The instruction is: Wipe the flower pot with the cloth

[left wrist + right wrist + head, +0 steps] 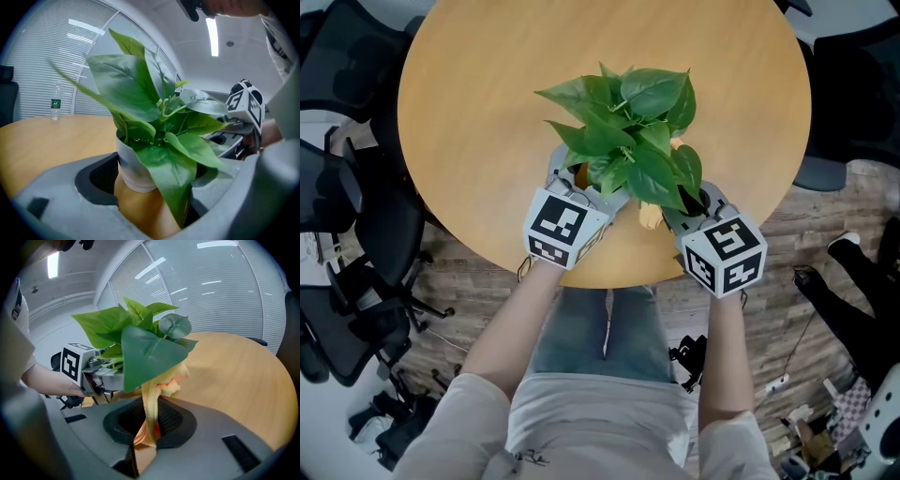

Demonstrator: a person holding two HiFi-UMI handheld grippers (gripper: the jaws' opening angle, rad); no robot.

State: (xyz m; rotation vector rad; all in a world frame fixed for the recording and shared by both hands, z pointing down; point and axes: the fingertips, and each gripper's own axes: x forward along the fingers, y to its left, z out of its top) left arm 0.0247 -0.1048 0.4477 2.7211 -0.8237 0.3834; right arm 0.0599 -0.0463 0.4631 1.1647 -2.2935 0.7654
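Observation:
A leafy green plant (628, 127) in a white flower pot (133, 171) stands near the front edge of the round wooden table (487, 94). My left gripper (586, 183) reaches in from the left, and in the left gripper view (150, 187) its jaws stand on either side of the pot, shut on it. A broad leaf hides the pot's right side. My right gripper (677, 217) is shut on a yellow-orange cloth (152, 399), pinched between its jaws (146, 437). The cloth (649, 216) hangs against the pot's right side under the leaves.
A water bottle (56, 103) stands at the far side of the table. Black office chairs (356, 234) crowd the left, and another chair (844, 112) sits on the right. The pot is close to the table's near rim.

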